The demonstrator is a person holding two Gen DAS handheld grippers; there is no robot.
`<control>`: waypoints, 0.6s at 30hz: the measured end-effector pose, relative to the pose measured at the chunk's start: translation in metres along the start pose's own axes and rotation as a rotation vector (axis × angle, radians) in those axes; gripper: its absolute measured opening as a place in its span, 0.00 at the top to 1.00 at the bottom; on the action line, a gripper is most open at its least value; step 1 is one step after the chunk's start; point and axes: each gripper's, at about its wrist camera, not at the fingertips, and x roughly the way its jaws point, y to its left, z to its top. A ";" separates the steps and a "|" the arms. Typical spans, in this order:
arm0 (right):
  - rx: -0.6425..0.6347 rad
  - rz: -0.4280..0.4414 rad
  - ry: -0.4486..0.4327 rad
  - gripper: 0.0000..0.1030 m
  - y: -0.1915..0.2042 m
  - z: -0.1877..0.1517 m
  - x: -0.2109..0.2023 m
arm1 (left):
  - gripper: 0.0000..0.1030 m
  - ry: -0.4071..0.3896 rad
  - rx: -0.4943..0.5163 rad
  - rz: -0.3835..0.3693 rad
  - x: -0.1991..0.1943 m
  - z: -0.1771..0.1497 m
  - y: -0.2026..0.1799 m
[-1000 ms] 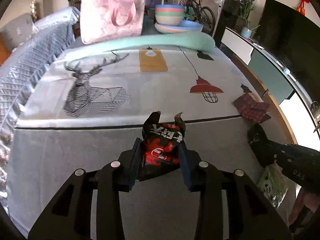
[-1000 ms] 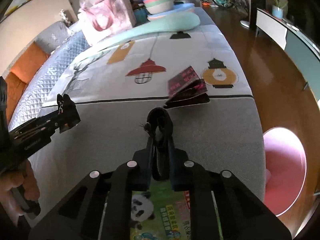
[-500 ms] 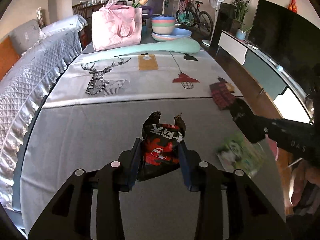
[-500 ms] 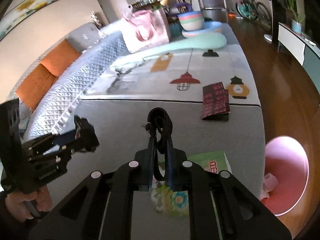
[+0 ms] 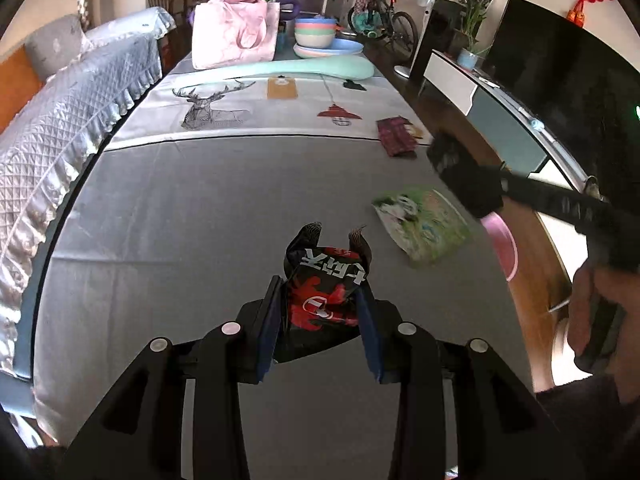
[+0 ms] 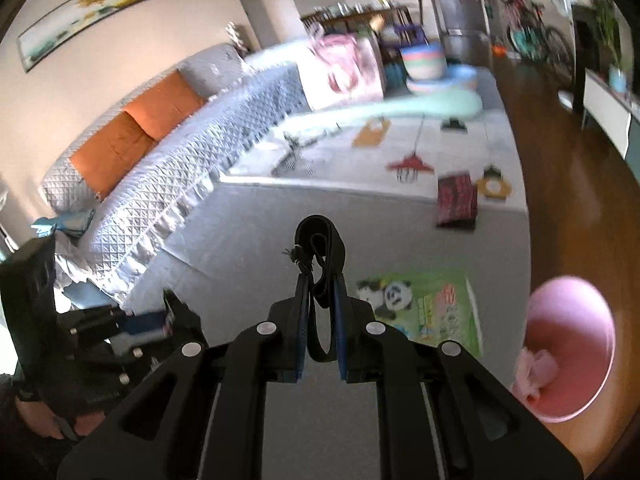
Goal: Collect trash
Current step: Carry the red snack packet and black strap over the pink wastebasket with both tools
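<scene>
My left gripper (image 5: 320, 300) is shut on a black and red snack wrapper (image 5: 324, 276), held above the grey tablecloth (image 5: 200, 220). My right gripper (image 6: 321, 284) is shut on a black strap loop (image 6: 318, 236) that sticks up past its fingertips. A green panda wrapper (image 6: 424, 308) lies flat on the cloth, just right of the right gripper; in the left wrist view this green wrapper (image 5: 420, 220) sits right of centre. Farther along lies a dark red wrapper (image 6: 456, 200). A pink bin (image 6: 572, 344) stands on the floor beside the table's right edge.
A pink bag (image 5: 234, 36), stacked bowls (image 5: 316, 34) and a long mint cushion (image 5: 288, 70) fill the table's far end. A grey quilted sofa (image 6: 168, 184) runs along the left. A TV cabinet (image 5: 452, 80) and wooden floor (image 6: 560, 184) are on the right.
Both grippers have pulled back and risen, each still holding its item. The right gripper moved off the green panda wrapper, which now lies to its right, and its view swung left.
</scene>
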 end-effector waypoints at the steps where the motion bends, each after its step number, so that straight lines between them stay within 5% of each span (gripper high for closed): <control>1: -0.002 0.000 -0.008 0.87 0.001 0.000 -0.004 | 0.65 -0.002 -0.002 -0.004 -0.004 -0.001 -0.003; 18: 0.039 0.001 -0.171 0.87 -0.046 0.019 -0.084 | 0.65 -0.059 0.126 -0.048 -0.031 0.054 -0.118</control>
